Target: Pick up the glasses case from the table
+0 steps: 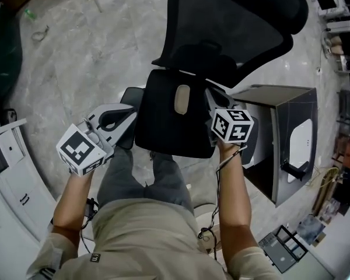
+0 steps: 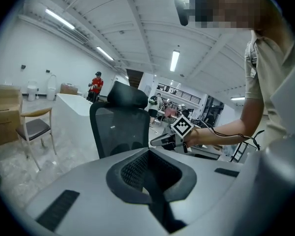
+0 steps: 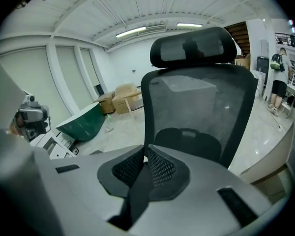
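Glasses case (image 1: 182,99): lies on the black chair seat (image 1: 157,130), between the 2 grippers; no bench under it.
Left gripper (image 1: 128,112): fingers (image 2: 128,173) pressed together, empty.
Right gripper (image 1: 213,98): fingers (image 3: 160,168) closed, empty.
Risk: closed fingers would likely shove the smooth case across or off the seat unless 1 gripper opens first.

A black mesh-backed office chair (image 1: 233,16) stands on the pale grey marbled floor (image 1: 93,45). A small beige oval glasses case (image 1: 182,100) lies near the middle of its flat black seat (image 1: 157,127).
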`<state>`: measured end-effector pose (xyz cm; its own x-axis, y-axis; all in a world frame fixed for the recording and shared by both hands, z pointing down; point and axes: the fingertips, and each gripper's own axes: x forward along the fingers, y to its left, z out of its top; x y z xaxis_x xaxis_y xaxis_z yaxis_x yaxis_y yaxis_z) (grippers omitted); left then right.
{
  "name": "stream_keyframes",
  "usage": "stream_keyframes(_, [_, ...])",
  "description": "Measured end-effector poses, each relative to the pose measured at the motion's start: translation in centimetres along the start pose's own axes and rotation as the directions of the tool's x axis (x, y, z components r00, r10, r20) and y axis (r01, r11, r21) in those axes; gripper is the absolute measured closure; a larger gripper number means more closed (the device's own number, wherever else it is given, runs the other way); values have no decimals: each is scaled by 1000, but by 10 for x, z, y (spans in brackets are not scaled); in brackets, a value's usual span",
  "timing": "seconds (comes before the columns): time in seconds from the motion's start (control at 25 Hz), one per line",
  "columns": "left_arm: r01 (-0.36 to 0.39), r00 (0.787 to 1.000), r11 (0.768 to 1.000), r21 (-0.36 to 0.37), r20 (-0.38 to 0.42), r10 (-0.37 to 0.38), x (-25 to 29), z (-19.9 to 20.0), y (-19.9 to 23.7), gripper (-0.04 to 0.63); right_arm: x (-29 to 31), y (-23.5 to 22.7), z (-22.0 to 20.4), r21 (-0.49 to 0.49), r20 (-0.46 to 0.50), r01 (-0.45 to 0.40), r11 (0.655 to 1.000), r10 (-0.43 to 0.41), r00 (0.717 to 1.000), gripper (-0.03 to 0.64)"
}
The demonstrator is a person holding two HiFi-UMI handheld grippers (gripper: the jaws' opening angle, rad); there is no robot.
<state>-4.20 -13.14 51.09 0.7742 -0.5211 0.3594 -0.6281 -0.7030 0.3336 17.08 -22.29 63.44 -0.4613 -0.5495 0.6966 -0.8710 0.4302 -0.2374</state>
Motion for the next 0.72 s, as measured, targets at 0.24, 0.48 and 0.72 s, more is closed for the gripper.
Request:
stream_keyframes(0.24, [2, 1000, 1000, -16, -25, -2, 14, -28, 4, 582, 31, -13, -36, 27, -49, -9, 1000, 11, 999, 588])
stream_keyframes(0.48, [-10, 999, 999, -41, -37, 8, 25, -50, 11, 583, 63, -22, -71, 45, -104, -15, 999, 19, 994, 568])
stream_keyframes(0.72, [-14, 998, 998, -53, -56, 11, 35, -73, 19, 582, 98, -33, -112, 65, -167, -8, 998, 19, 986, 546])
